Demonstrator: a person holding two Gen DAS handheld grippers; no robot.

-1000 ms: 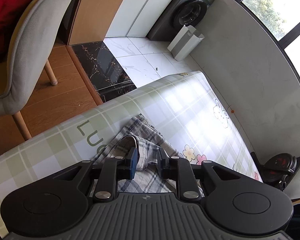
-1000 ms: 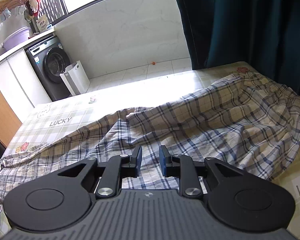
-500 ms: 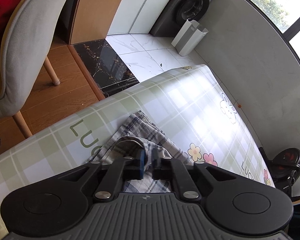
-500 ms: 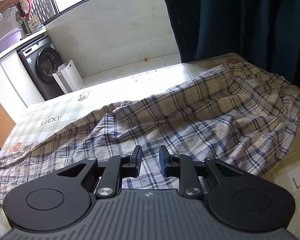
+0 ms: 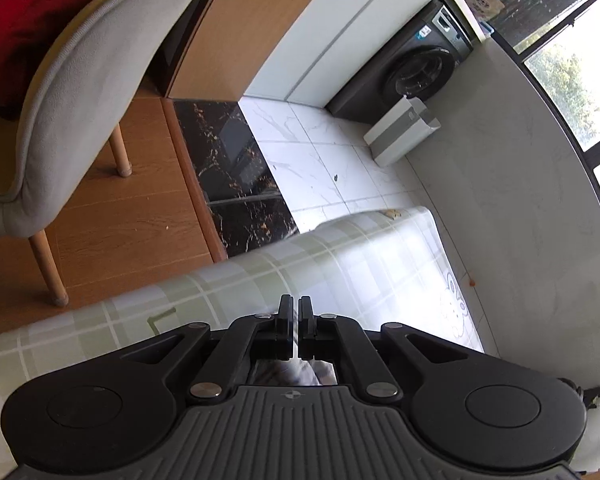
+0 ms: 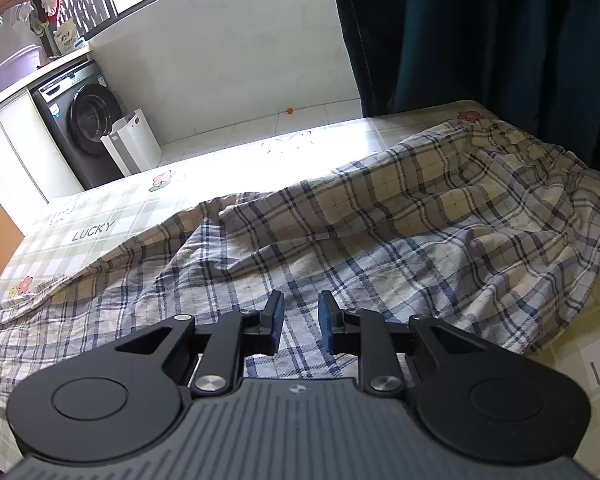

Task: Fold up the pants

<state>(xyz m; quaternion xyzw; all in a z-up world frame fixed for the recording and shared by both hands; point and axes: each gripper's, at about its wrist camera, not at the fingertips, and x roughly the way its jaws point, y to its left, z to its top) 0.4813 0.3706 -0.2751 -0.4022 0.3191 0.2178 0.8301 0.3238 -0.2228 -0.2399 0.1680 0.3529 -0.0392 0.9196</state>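
Note:
Plaid pants [image 6: 380, 232] lie spread and wrinkled across the table's checked cloth [image 6: 100, 216], the waist at the right and a leg stretching off to the left edge. My right gripper [image 6: 300, 312] hovers low over the middle of them, open, with fabric showing under the gap. In the left wrist view my left gripper [image 5: 296, 308] is shut near the table's corner. A strip of the plaid pants [image 5: 296, 374] shows just behind its pads, so it seems clamped on the leg's end. The rest of the leg is hidden under the gripper body.
A grey chair [image 5: 80, 80] stands on the wood floor beyond the table's edge. A washing machine [image 5: 420, 68] and a white bin [image 5: 400, 132] sit by the far wall. A dark curtain [image 6: 480, 32] hangs behind the table's right end.
My left gripper's jaws closed on the end of the pant leg and the hand shifted, so the leg now lies hidden beneath it. The right gripper stayed open over the pants.

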